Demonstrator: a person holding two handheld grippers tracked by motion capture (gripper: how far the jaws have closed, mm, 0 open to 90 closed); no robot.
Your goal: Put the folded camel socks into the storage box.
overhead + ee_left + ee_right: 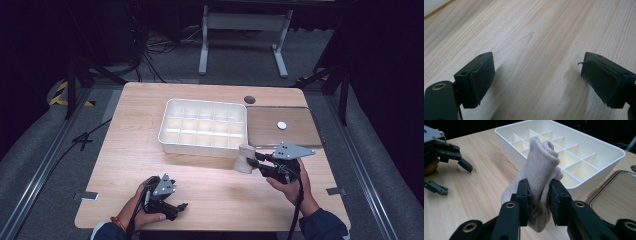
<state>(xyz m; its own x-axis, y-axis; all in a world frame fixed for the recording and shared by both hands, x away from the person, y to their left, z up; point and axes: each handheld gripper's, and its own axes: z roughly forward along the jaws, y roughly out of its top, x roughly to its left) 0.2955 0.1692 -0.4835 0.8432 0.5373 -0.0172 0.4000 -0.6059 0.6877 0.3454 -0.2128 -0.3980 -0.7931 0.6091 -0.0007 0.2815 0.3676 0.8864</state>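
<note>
Left hand-held gripper sits nearest, at the near left edge of the pale wooden table, held low in the person's left hand. Its jaws stand wide apart with nothing between them; in the left gripper view only bare wood grain lies between the black pads.

Mid-table, toward the far side: white plastic tray divided into a grid of small compartments, resting flat.

Just in front of the tray's near right corner: beige knitted sock, bunched up. The right hand-held gripper is clamped on it, jaws narrow, pads pressing the fabric from both sides. In the right gripper view the sock stands upright between the jaws, its top in front of the tray wall.

Right of the tray: clear flat plastic lid, lying on the table, with a small white round disc on it.
</note>
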